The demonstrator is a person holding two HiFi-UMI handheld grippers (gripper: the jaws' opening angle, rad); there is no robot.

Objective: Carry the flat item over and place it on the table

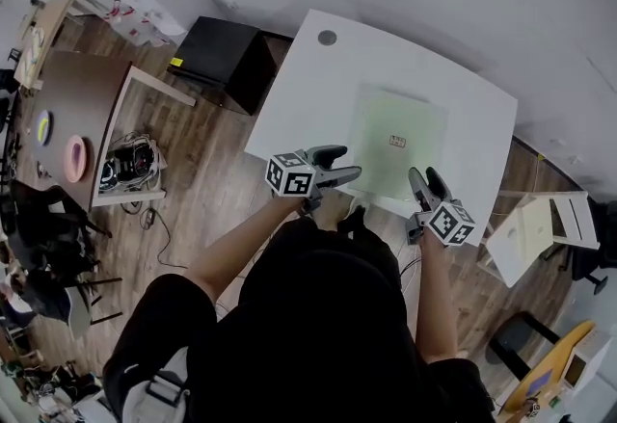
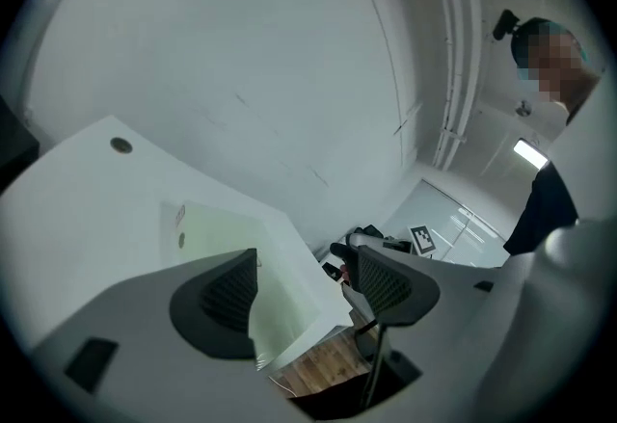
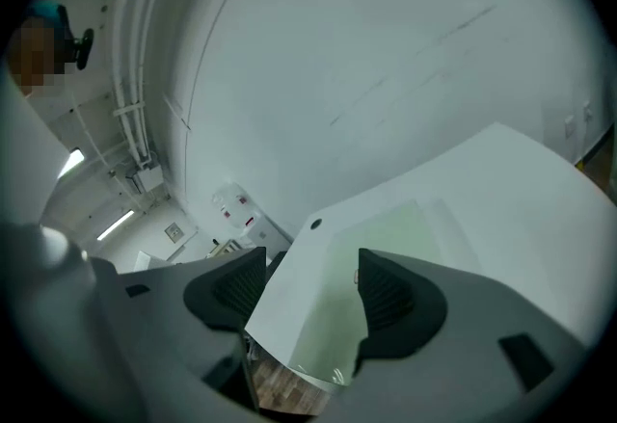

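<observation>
Head view shows a person standing at the near edge of a white table (image 1: 308, 74), with one gripper in each hand raised over that edge. The flat item (image 1: 395, 127), a pale green sheet with a small label near its middle, lies flat on the tabletop, and its near edge reaches the table's near edge. The left gripper (image 1: 339, 164) is at the sheet's left corner and the right gripper (image 1: 424, 182) at its right corner; neither touches the sheet. In the left gripper view, the left gripper (image 2: 308, 281) has its jaws spread apart with nothing clamped; the flat item (image 2: 222, 228) and the table (image 2: 87, 190) show beyond them. In the right gripper view, the right gripper (image 3: 304, 286) also has its jaws wide apart and empty, with the flat item (image 3: 386, 228) lying on the table (image 3: 521, 190) beyond. A black cabinet (image 1: 222, 50) stands on the wooden floor (image 1: 212, 171) left of the table.
</observation>
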